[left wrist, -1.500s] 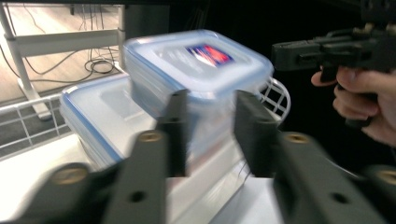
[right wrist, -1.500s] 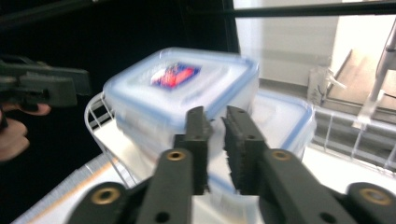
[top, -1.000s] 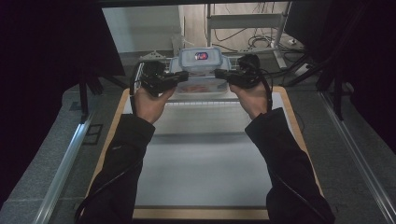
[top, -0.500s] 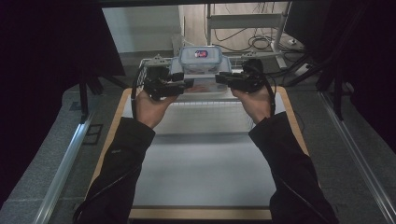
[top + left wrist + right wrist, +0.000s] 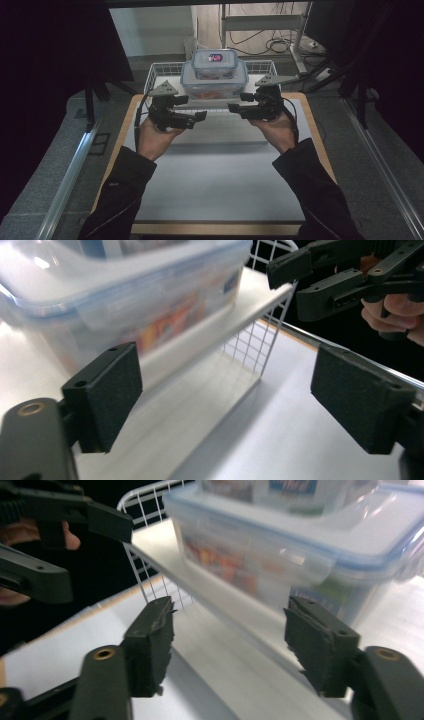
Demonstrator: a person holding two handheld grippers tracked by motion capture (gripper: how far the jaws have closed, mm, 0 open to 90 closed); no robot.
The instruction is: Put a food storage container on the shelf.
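White table [image 5: 215,175], both hand-held grippers, left [image 5: 192,107] and right [image 5: 239,103], just-opened, empty, beside stacked containers [image 5: 214,80].

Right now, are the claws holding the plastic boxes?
No. Both claws have just been opening and hold nothing. The left claw and right claw sit apart in front of the wire basket, where the stacked boxes rest.
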